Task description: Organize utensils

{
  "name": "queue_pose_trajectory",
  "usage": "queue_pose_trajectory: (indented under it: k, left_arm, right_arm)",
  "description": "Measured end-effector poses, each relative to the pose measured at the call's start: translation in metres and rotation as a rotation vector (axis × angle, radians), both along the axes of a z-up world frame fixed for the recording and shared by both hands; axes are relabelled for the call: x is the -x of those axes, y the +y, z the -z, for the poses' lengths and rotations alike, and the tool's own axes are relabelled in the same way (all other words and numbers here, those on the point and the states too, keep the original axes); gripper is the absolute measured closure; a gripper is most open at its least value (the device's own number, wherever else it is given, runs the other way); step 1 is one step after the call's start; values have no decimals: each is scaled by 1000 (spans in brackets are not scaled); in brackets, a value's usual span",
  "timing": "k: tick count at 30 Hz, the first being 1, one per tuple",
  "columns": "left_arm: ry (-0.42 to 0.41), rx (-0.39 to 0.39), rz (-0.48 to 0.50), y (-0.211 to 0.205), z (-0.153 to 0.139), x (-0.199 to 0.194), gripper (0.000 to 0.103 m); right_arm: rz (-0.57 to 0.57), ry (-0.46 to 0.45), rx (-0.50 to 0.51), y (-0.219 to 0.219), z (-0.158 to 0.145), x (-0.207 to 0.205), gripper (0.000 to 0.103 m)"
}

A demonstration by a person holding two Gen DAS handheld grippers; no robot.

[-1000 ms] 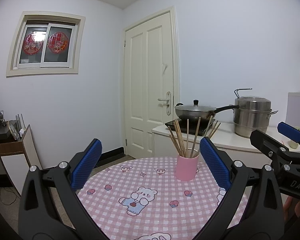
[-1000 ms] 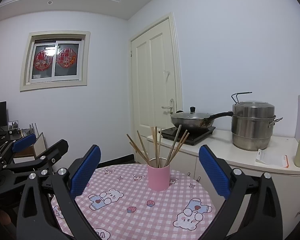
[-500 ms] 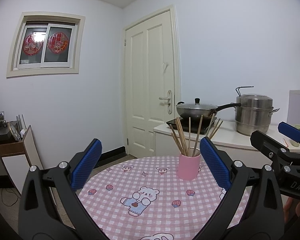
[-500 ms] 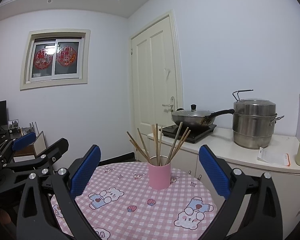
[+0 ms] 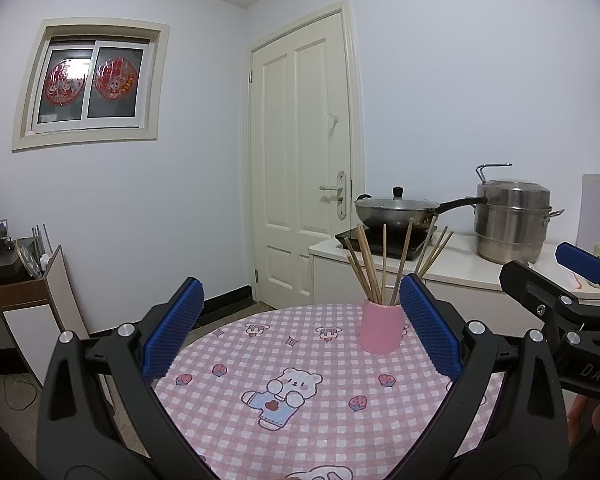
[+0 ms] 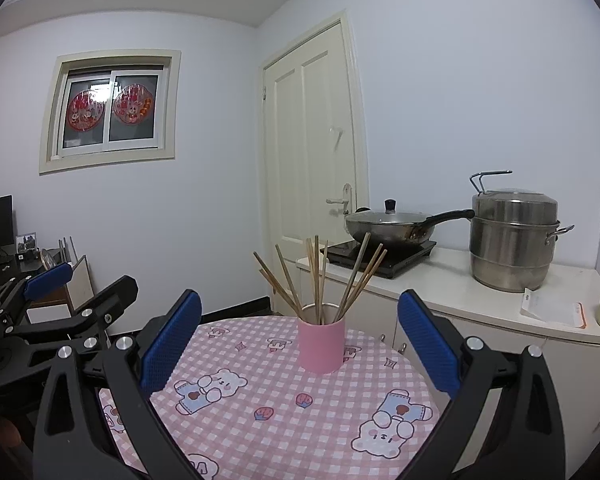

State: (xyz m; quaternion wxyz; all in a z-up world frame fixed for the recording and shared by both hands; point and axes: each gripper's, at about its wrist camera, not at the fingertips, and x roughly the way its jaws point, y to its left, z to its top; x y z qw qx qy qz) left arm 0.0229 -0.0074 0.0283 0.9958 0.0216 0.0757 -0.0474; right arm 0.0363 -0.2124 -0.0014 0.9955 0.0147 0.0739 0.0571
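Nearest, both tongs hover above the counter with its pink checked bear cloth [image 5: 284, 364]. The left tongs [image 5: 300, 332] gape wide, nothing between the blue pads, and the right tongs [image 6: 300, 340] spread just as wide, empty too. Further out on the cloth stands the pink cup [image 6: 321, 344], upright, with the wooden chopsticks [image 6: 318, 280] fanned out of its mouth (from the left camera it sits right of centre, by the right pad). Beyond it, along the far right wall, a wok [image 6: 392, 226] sits on a black hob, a steel steamer pot [image 6: 514, 236] to its right, and the cream door [image 5: 304, 152] behind.
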Motion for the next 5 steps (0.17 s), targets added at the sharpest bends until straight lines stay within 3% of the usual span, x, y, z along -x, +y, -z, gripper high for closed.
queue_pose_trajectory:
  k: [5]
  left_arm:
    - [30, -7, 2, -1, 7, -10, 6]
  right_arm:
    - [-6, 26, -1, 1, 6, -11, 8]
